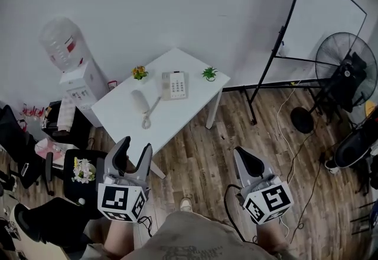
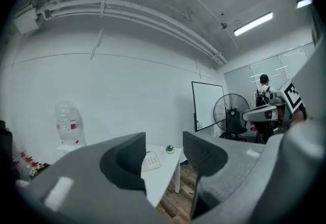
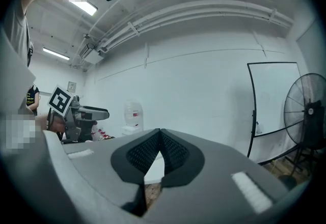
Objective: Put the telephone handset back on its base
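Observation:
A white telephone base (image 1: 175,85) with a keypad lies on the white table (image 1: 121,112), also seen in the left gripper view as the base (image 2: 151,161). Its handset (image 1: 140,101) lies off the base to the left, joined by a coiled cord (image 1: 151,113). My left gripper (image 1: 132,157) is held well short of the table, jaws apart and empty. The right gripper (image 1: 247,159) hangs over the wood floor, and its jaw tips meet with nothing between them. In the right gripper view the jaws of that gripper (image 3: 159,142) touch at the top.
Two small potted plants (image 1: 139,72) (image 1: 209,73) stand at the table's far edge. A water dispenser (image 1: 75,75) is at the left, a whiteboard stand (image 1: 307,34) and a floor fan (image 1: 342,70) at the right. Dark chairs (image 1: 77,170) crowd the left; cables cross the floor.

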The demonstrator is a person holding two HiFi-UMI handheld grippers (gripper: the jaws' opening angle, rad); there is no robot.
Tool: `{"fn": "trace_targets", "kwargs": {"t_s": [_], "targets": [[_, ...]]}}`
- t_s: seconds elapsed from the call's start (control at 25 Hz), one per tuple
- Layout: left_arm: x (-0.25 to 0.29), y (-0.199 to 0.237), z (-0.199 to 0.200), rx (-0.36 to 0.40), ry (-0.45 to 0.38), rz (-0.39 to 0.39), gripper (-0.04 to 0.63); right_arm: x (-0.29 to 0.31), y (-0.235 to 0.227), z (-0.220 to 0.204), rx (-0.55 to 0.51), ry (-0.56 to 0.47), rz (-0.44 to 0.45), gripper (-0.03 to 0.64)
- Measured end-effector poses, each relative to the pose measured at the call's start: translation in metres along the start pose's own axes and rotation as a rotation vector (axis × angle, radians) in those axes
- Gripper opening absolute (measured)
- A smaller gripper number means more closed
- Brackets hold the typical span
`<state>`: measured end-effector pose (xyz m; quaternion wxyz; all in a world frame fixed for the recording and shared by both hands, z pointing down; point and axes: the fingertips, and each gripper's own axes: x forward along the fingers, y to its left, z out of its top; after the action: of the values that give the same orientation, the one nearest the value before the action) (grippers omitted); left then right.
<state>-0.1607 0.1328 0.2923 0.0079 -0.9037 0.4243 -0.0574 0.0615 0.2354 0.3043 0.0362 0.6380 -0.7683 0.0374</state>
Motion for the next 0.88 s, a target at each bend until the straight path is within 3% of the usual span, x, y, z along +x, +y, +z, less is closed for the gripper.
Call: {"fn": "trace_targets", "kwargs": {"t_s": [0.24, 0.52, 0.88], "targets": [[0.038, 0.036, -0.005, -0.005, 0.011, 0.022, 0.219, 0.047, -0.008, 0.004, 0.0, -0.01, -0.002, 0.029], [0.081, 0.041, -0.011, 0.001, 0.031, 0.009, 0.219, 0.082, -0.038, -0.003, 0.05, -0.012, -0.034, 0.029], [0.169, 0.053, -0.03, -0.01, 0.082, 0.04, 0.219, 0.171, -0.09, -0.017, 0.071, 0.032, 0.035, 0.029]]}}
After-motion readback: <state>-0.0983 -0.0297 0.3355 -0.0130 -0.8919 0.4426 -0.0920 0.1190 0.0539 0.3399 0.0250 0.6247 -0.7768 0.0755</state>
